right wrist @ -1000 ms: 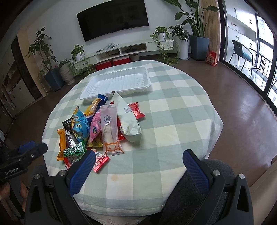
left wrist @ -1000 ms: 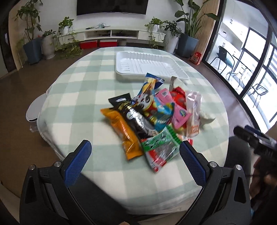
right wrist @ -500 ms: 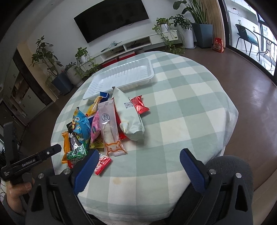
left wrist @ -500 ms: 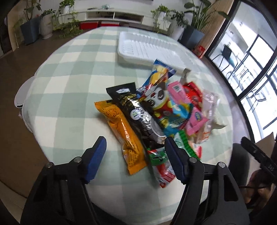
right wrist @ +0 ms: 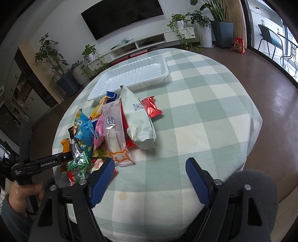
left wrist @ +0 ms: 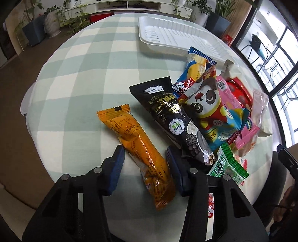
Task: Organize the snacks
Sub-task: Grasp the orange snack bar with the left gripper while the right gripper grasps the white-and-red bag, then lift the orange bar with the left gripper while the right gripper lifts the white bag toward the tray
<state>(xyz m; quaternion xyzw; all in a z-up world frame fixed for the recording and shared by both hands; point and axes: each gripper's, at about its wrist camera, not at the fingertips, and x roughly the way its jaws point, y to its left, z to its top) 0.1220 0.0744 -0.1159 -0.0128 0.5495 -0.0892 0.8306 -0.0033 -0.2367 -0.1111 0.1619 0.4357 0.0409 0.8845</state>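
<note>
Presently, table (right wrist: 214, 119): round, green-white checked cloth, stained.
Room: television (right wrist: 123, 16), plants (right wrist: 50, 55).
Left gripper (left wrist: 145, 167): open astride orange packet (left wrist: 137, 149).
Right gripper (right wrist: 149, 178): open, empty.

Bright daylight enters through the tall glass windows (left wrist: 283, 61) toward 3 o'clock, blown out to white. Glare streaks the glossy black snack wrapper (left wrist: 173, 119) and the crinkled orange plastic snack packet (left wrist: 141, 149). Shadows on the green-and-white checked desk (right wrist: 201, 115) stay soft. Fisheye distortion bends both views, darkening the corners; focus stays sharp.
</note>
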